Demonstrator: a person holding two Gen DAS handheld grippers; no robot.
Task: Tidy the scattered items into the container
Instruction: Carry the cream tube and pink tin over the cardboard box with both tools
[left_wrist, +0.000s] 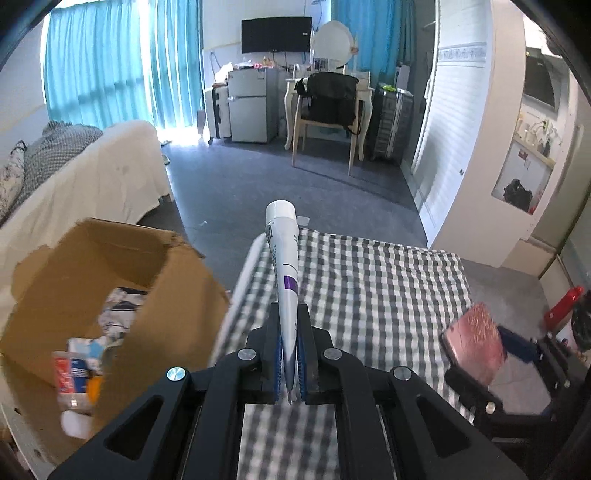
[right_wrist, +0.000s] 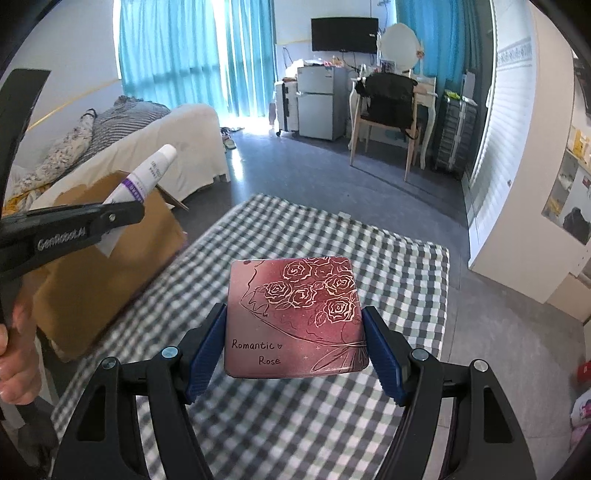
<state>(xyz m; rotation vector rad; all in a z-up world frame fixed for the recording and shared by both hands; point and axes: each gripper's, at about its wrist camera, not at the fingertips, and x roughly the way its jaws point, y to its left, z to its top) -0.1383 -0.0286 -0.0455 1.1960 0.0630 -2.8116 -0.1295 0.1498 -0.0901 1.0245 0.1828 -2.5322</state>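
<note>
Clamping a tube (left_wrist: 284, 266), the left hand-held gripper (left_wrist: 290, 354) nears the cardboard box (left_wrist: 122, 258); the right hand-held gripper (right_wrist: 295, 332) grips a rose box (right_wrist: 295, 317).

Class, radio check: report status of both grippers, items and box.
Left gripper shut on white tube. Right gripper shut on rose tin. Cardboard box open, part filled, nothing in the way.

The checkered tabletop (left_wrist: 369, 288) lies bare ahead of both grippers, open to its far edge. At its left stands the cardboard box (left_wrist: 110, 280), open-topped (its raised torn flaps wall the far and right sides), already part-filled with packets (left_wrist: 79, 365).
</note>
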